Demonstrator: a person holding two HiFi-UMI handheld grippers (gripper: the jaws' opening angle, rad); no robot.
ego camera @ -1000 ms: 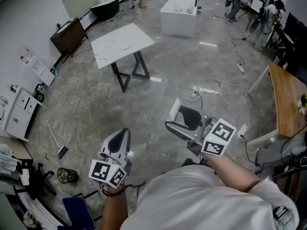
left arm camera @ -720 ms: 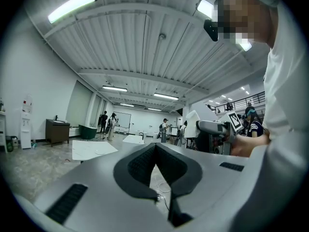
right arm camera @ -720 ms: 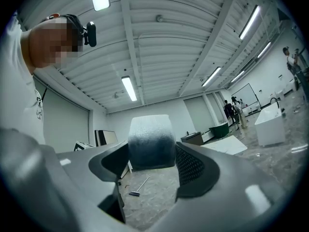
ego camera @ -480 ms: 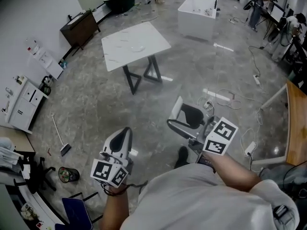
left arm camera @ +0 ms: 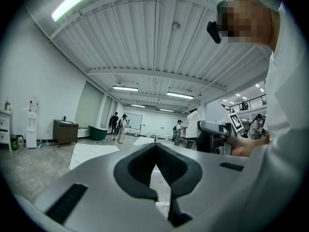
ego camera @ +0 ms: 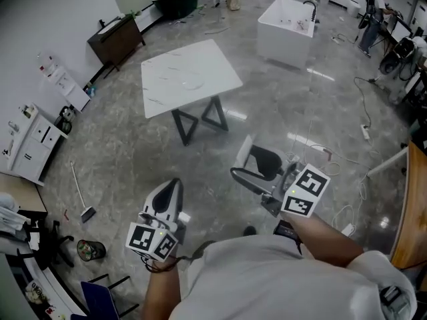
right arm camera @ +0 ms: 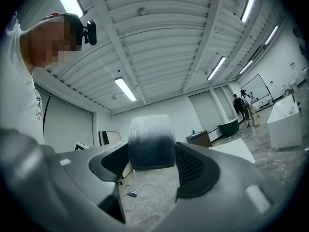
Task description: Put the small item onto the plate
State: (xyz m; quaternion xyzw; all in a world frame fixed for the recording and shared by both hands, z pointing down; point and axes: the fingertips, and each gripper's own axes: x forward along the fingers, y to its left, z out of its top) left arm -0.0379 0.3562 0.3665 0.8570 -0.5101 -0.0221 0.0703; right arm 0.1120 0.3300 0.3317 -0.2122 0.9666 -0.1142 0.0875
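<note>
My right gripper is shut on a small item, dark with a pale frosted top, held at waist height above the floor. In the right gripper view the small item fills the gap between the jaws of the right gripper. My left gripper is shut and holds nothing; its jaws meet at the tips in the left gripper view, the left gripper pointing into the room. A white table stands ahead on black legs, with a faint round plate on it.
A white tub stands beyond the table, and a dark cabinet lines the left wall. White cupboards and a broom are at left. Cables trail over the floor at right. A wooden tabletop is at far right.
The whole view has slid: the white table and tub now sit lower and nearer in the head view. Both grippers keep their places and states, the right still holding the item.
</note>
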